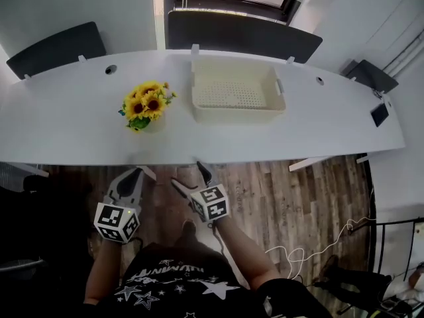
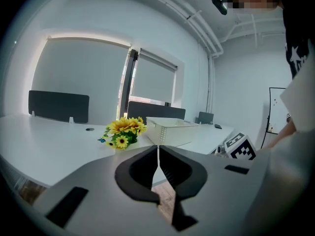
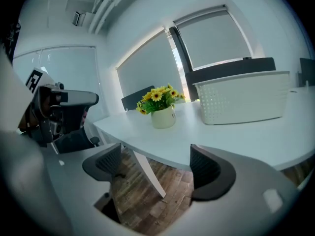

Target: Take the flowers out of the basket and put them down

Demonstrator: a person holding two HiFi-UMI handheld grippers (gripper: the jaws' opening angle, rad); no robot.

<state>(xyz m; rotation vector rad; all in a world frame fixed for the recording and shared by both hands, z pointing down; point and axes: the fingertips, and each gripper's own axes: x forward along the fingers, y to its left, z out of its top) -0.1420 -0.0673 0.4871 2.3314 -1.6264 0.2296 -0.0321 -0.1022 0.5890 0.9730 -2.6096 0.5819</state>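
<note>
White lettering across a black star-print shirt (image 1: 173, 285), too blurred to read; no other legible text anywhere.

Yellow flowers (image 1: 147, 103), cream basket (image 1: 237, 115), white table (image 1: 66, 124)

A long white surface (image 1: 66, 124) is standing over a wooden floor (image 1: 298, 191); dark divider panels (image 1: 242, 35) are lining its far edge, and a white cable (image 1: 317, 246) is lying there.
</note>
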